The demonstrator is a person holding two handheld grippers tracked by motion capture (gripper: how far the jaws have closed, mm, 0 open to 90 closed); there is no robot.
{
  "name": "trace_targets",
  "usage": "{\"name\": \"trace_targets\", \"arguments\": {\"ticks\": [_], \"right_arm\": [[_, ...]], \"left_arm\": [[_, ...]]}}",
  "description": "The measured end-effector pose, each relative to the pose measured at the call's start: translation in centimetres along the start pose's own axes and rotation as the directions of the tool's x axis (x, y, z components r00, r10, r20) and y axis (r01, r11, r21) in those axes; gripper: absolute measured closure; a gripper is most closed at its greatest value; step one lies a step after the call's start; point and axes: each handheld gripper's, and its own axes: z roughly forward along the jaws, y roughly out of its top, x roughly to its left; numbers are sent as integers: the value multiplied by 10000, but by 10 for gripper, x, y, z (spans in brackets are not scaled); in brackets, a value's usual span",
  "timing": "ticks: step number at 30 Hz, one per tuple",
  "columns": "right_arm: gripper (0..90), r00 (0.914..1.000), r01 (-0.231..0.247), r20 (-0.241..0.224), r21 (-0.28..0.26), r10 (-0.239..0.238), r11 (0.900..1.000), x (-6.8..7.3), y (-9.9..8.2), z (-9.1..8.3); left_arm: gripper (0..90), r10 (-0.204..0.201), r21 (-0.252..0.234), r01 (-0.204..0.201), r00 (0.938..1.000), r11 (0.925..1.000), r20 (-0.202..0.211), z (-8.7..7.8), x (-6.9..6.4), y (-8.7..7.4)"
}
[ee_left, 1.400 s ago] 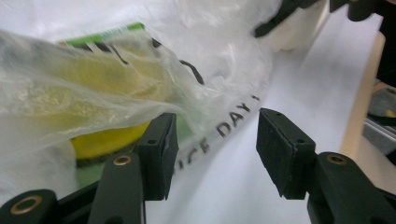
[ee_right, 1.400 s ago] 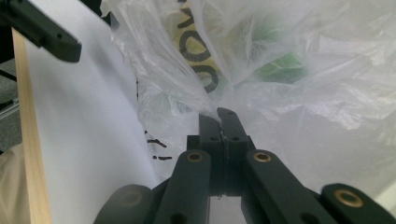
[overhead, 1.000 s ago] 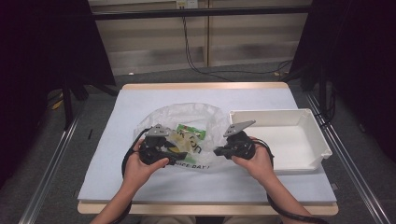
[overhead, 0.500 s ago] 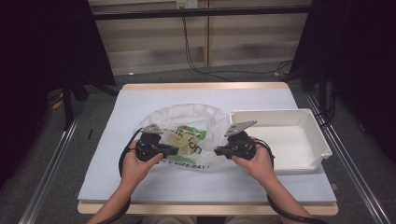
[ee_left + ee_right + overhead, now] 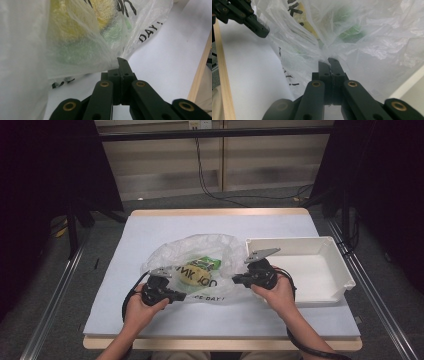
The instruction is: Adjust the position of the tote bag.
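Note:
A clear plastic bag [image 5: 210, 252] with black lettering lies in the middle of the table, with a yellow item [image 5: 192, 272] and a green packet [image 5: 208, 263] inside. My left gripper [image 5: 182, 296] is at the bag's near left edge. Its jaws have just been closing and now stand together on the film, as the left gripper view shows at the left gripper [image 5: 122, 62] and bag [image 5: 75, 50]. My right gripper [image 5: 235, 281] is shut on the bag's right side, where the film of the bag [image 5: 374, 37] bunches at the tips of the right gripper [image 5: 329, 62].
An empty white tray [image 5: 300, 241] stands at the right, just behind my right hand. The table [image 5: 150, 230] has a pale cover and a wooden front edge [image 5: 223, 82]. In the right gripper view the left gripper [image 5: 259, 30] shows at upper left.
My left gripper has sunk toward the near edge of the bag and its jaws have closed on the film. The right hand has kept still.

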Motion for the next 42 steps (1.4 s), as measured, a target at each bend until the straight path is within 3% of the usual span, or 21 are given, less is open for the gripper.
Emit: {"name": "trace_targets", "arguments": {"ticks": [4,9,11,13,16,26,30,35,38,42], "right_arm": [[900,9999,116,-49,-3,-116,9999,1,1,2],[900,9999,82,-111,-52,-83,10000,2,2,4],[900,9999,148,-88,0,-148,9999,2,3,5],[900,9998,111,-147,15,-111,9999,3,4,5],[900,9995,272,-173,4,-272,9996,5,7,6],[900,9995,324,-33,55,-324,9995,8,14,9],[900,9992,393,-85,121,-392,9992,9,15,10],[900,9990,421,-146,138,-419,9990,9,12,10],[900,9991,374,-220,109,-372,9992,9,10,11],[900,9988,428,-235,233,-423,9988,9,9,11]], "left_arm": [[883,145,-74,-145,9999,9999,-28,1,1,-3],[642,481,-325,-493,9982,9983,-357,-5,0,-2],[605,627,-325,-638,9975,9974,-316,-8,-1,-2],[497,664,-225,-679,9960,9974,-591,-10,-2,-4],[427,985,-187,-1004,9918,9948,-811,-16,-4,-6],[419,894,-412,-906,9955,9950,-305,-26,-7,-9],[446,915,-506,-934,9951,9943,-382,-29,-9,-7],[423,926,-893,-960,9948,9914,-413,-30,-13,4],[338,783,-888,-827,9956,9926,-514,-26,-16,14],[325,1261,-829,-1311,9900,9879,-626,-18,-21,28]]}}
